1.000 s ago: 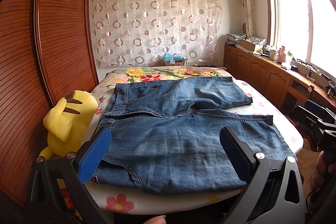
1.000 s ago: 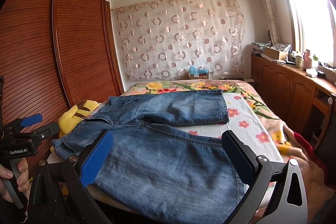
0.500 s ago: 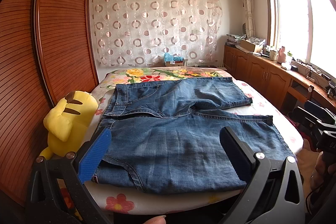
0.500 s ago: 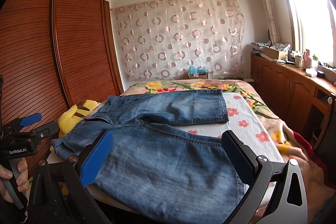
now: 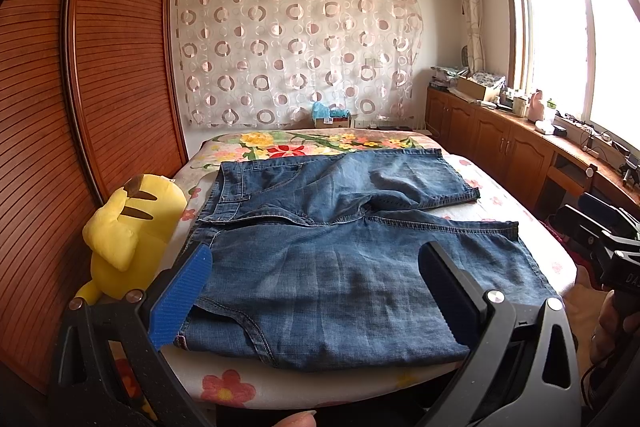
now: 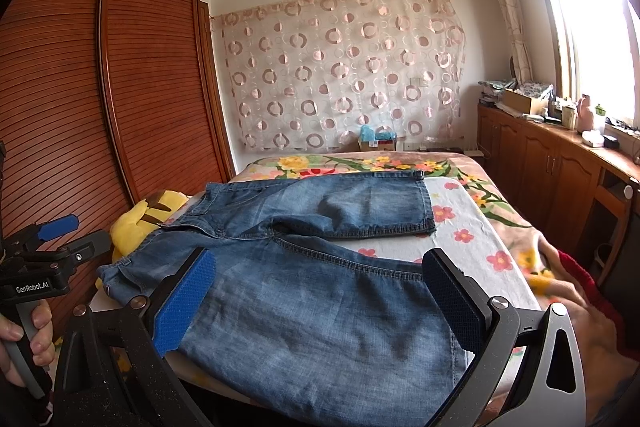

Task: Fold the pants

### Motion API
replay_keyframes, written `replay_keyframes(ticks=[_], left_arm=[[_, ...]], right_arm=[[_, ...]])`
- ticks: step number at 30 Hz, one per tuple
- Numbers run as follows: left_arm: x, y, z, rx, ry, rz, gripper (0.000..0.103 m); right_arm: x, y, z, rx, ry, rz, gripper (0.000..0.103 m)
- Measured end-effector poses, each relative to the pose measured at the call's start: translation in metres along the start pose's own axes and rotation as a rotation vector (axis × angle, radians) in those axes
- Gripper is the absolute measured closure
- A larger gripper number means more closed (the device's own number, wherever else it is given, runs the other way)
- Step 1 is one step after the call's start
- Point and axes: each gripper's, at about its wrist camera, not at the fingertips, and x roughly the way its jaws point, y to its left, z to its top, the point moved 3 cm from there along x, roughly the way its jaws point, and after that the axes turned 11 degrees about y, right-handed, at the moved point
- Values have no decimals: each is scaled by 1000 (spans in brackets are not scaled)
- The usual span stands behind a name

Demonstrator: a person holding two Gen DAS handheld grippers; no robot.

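A: Nothing has moved since the earlier frames. Left gripper (image 5: 316,291) and right gripper (image 6: 320,295) both gape, empty, hovering at pants' (image 5: 340,259) near edge.

B: Pants flat on bed (image 6: 472,227), plush (image 5: 132,227) beside waistband. Folding unstarted.

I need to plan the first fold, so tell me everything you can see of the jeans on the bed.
The jeans are short-legged, of faded blue denim with darker seams. They lie spread flat on the flowered bedsheet, unfolded, waistband toward the yellow plush toy, legs apart in a V. The near leg's edge hangs slightly over the bed's front edge; the far leg is a little rumpled. Neither the left gripper nor the right gripper touches them; both jaws stand open.
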Motion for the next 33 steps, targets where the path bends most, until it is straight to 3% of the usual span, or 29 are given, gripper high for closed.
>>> replay_keyframes(ticks=[23,33], left_arm=[[0,0,0,0,2,0,0],[27,26,-11,-15,73,22,0]], right_arm=[[0,1,0,-3,3,1,0],[12,-12,-4,-4,53,-15,0]])
